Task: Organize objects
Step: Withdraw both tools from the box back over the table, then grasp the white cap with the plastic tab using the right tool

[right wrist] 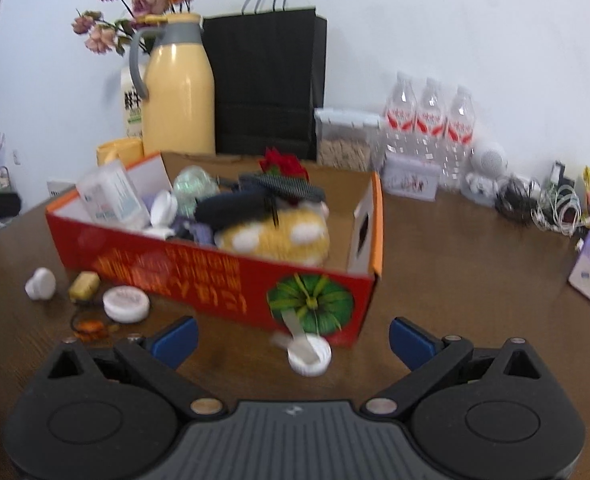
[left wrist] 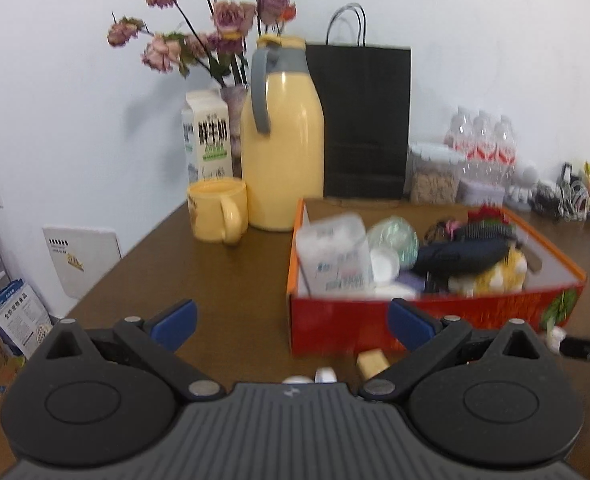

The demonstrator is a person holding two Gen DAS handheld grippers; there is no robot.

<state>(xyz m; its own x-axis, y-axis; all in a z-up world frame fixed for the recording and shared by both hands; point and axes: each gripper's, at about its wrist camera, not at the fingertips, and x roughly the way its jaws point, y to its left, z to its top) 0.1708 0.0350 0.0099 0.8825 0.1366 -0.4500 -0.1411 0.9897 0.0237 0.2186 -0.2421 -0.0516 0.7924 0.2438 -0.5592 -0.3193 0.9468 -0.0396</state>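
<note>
Behind one red box [right wrist: 215, 276] stand three water bottles [right wrist: 431, 120]; both grippers, left gripper [left wrist: 293, 322] and right gripper [right wrist: 293, 340], gape empty.

— Red box [right wrist: 215, 276]: open-topped, on table, crammed with clear bottle [right wrist: 111, 196], black comb [right wrist: 283, 188], yellow plush [right wrist: 275, 236].
— Outside, near front wall: white cap [right wrist: 309, 354], white jar [right wrist: 126, 303], white knob [right wrist: 41, 284], tan block [right wrist: 83, 286].
</note>
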